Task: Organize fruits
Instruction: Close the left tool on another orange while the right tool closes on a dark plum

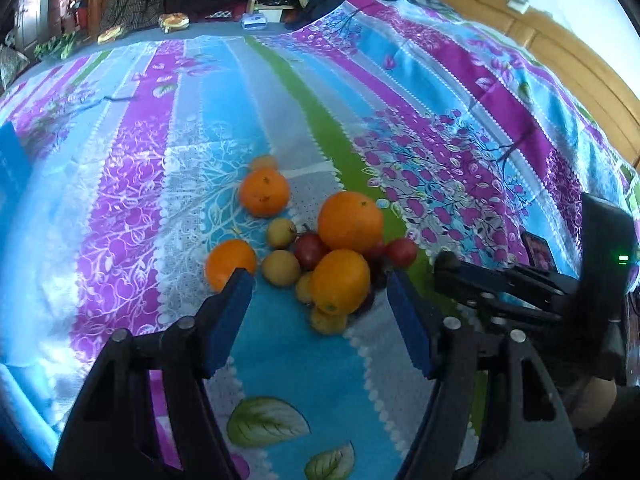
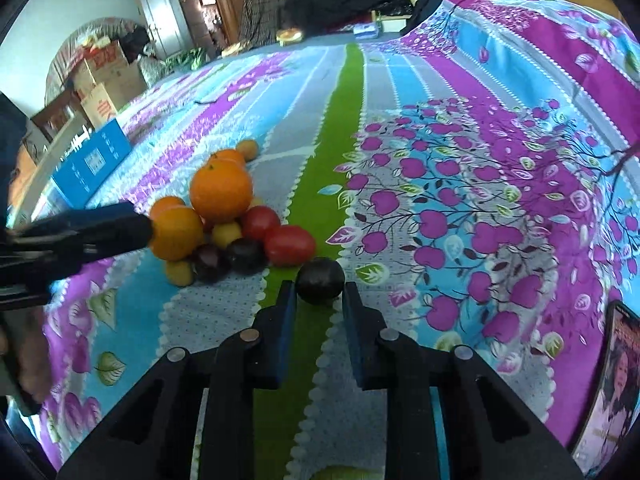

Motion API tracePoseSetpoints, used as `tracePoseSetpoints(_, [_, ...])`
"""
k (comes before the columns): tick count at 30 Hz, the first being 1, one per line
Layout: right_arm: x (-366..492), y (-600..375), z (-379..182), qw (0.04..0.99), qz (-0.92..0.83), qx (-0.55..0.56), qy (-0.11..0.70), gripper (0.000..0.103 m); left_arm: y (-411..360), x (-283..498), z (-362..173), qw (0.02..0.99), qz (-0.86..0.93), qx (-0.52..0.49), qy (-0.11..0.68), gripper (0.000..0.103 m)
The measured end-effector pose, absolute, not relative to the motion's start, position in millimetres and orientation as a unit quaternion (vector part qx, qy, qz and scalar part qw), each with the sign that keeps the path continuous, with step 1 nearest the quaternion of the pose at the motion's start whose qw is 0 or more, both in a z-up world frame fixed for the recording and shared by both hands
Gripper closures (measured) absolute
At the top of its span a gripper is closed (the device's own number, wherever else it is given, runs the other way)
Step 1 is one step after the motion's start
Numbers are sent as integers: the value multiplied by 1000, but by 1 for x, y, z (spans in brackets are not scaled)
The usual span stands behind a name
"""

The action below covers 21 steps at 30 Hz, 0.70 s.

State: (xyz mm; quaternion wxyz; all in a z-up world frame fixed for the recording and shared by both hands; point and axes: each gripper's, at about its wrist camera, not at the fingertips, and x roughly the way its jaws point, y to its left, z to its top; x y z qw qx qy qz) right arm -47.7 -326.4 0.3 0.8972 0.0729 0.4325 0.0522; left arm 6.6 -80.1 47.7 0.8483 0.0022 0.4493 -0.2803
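A pile of fruit lies on the patterned bedspread: several oranges [image 1: 350, 222], small yellow fruits [image 1: 281, 267], red tomatoes [image 2: 289, 245] and dark plums [image 2: 245, 255]. My left gripper [image 1: 320, 282] is open, its blue pads on either side of the nearest orange [image 1: 341, 281], not touching it. My right gripper [image 2: 319, 292] is shut on a dark plum [image 2: 320, 280] just right of the pile, low over the green stripe. The right gripper also shows in the left wrist view [image 1: 452, 266], and the left gripper in the right wrist view [image 2: 120, 228].
A blue box [image 2: 94, 162] sits at the bed's left edge, cardboard boxes [image 2: 106, 80] beyond it. A phone [image 2: 612, 384] lies on the bedspread at the right. Clothes and packets lie at the far end of the bed [image 1: 174, 22].
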Motion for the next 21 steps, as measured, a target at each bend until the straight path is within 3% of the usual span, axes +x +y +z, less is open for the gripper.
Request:
tracePoseSetpoints(10, [-68,-332,23,907,52,90,408,77,-97,5,37,835,-299,23,461,33])
tracePoseSetpoints(11, [-68,-334,23,907,49,92,409,77,-101,7,36,835,-292,29,466,37])
tracePoseSetpoints(12, [-67,-336,23,906,45,98,410,77,-103,9,35,835,-289,32,466,50])
tracePoseSetpoints(14, [-67,-340,22,905,42,113,409,77,-103,14,33,833,-283,26,475,60])
tracePoseSetpoints(21, [-66,-335,25,906,51,111,406,77,-105,16,26,833,-285,23,474,60])
